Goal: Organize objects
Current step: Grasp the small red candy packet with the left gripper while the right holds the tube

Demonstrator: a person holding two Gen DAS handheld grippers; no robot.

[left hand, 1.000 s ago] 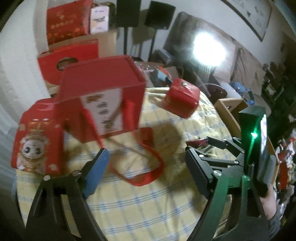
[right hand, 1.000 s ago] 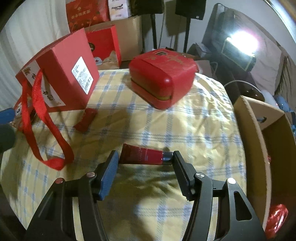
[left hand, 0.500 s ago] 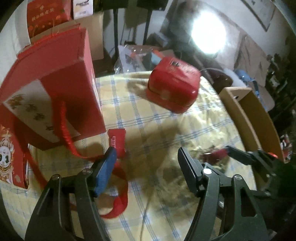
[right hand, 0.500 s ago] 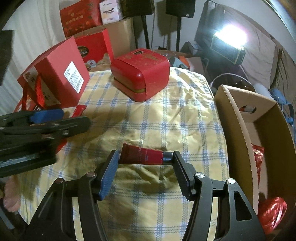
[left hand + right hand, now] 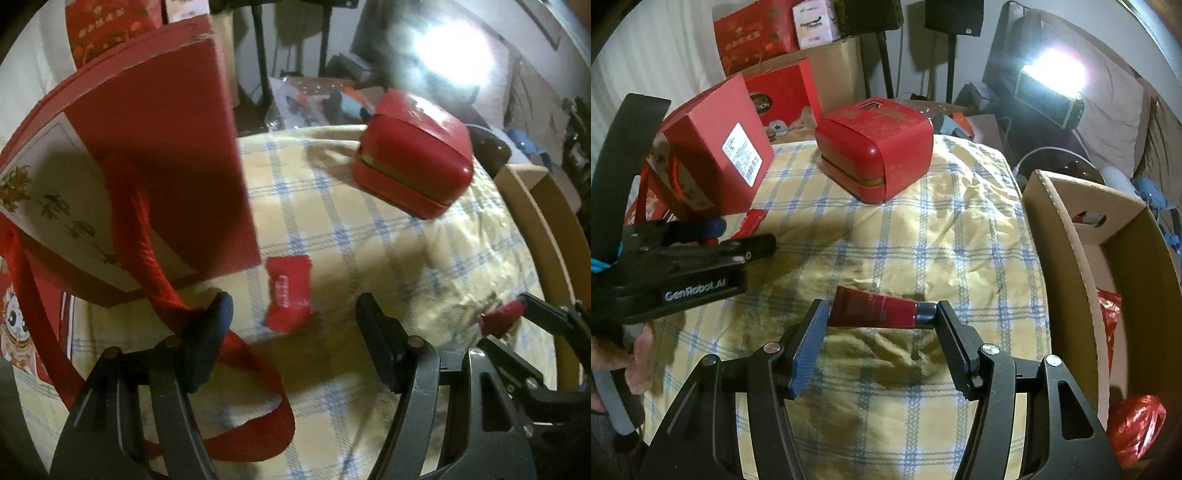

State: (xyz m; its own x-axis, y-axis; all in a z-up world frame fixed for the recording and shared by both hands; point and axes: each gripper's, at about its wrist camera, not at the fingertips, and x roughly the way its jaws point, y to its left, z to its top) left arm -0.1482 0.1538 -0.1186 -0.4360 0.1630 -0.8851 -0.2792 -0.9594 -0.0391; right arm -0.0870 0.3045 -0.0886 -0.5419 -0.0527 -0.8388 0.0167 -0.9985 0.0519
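Tube (image 5: 877,308) pinched end to end in my right tongs (image 5: 881,317) over the cloth (image 5: 960,236), box (image 5: 1067,236) beside (likely its destination); left tongs (image 5: 293,315) gaping around the packet (image 5: 289,291), untouched, ready to close.

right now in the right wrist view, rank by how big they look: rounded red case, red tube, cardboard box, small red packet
1. cardboard box
2. rounded red case
3. red tube, though it sits nearest the camera, which flatters it
4. small red packet, partly hidden behind the left gripper, so its full size is unsure
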